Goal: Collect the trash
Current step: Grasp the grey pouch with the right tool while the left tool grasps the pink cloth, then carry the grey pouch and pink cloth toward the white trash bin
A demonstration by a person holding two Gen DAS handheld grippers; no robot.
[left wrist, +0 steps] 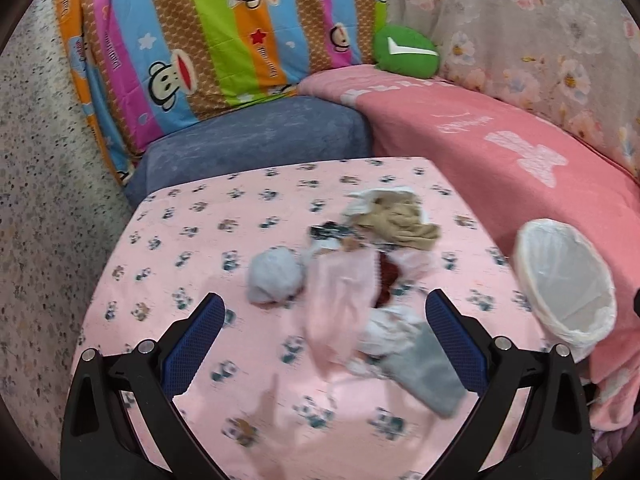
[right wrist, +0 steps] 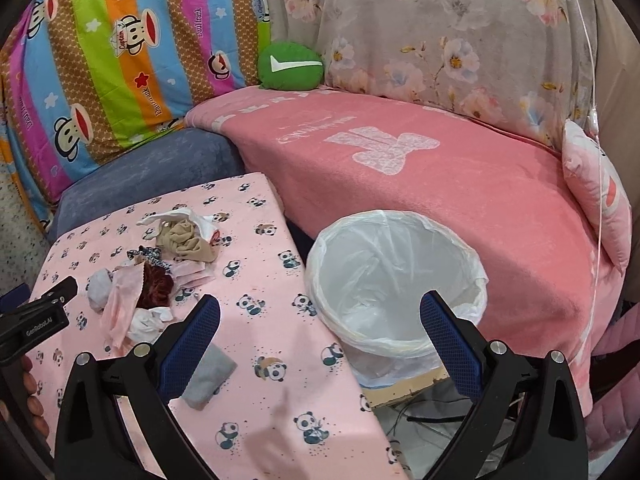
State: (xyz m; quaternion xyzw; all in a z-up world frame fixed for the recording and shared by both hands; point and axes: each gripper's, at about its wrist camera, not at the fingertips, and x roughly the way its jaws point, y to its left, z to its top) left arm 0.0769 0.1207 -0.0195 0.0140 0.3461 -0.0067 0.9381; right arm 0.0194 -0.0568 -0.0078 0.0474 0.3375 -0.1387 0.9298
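Table top (right wrist: 256,344) draped in a soft pink cloth printed with small pandas. On it lies a loose heap of trash (left wrist: 360,272): a crumpled tan fabric piece (right wrist: 185,242) at the far end; a dark red, ruffled scrap (right wrist: 154,284) partly wrapped by a pale pink sheet (left wrist: 340,296); a rounded pale grey-blue wad (left wrist: 275,276) on the left of the heap; wrinkled white tissue (right wrist: 150,322); and a flat grey felt-like piece (right wrist: 210,376) nearest the cameras. The left wrist view is motion-blurred, so fine textures there cannot be read.

Left gripper (left wrist: 326,320): black frame, blue cross-hatched pads, jaws spread wide and holding nothing, poised above the near end of the heap. Right gripper (right wrist: 320,320): same build, jaws likewise wide apart and empty, aimed between the table edge and the bin.

Bin (right wrist: 400,216): round, lined with a thin translucent white plastic bag folded over the rim; it stands just beside the table's right edge, against a couch covered by a fuzzy pink blanket (right wrist: 440,184). Its visible interior shows only the wrinkled liner.

Background: a blue-grey upholstered seat (left wrist: 256,140), a striped multicoloured cartoon-monkey cloth (left wrist: 200,40), a grey floral cloth (right wrist: 440,32), and a round green plush cushion (right wrist: 290,66). Speckled floor (left wrist: 40,200) at the left.
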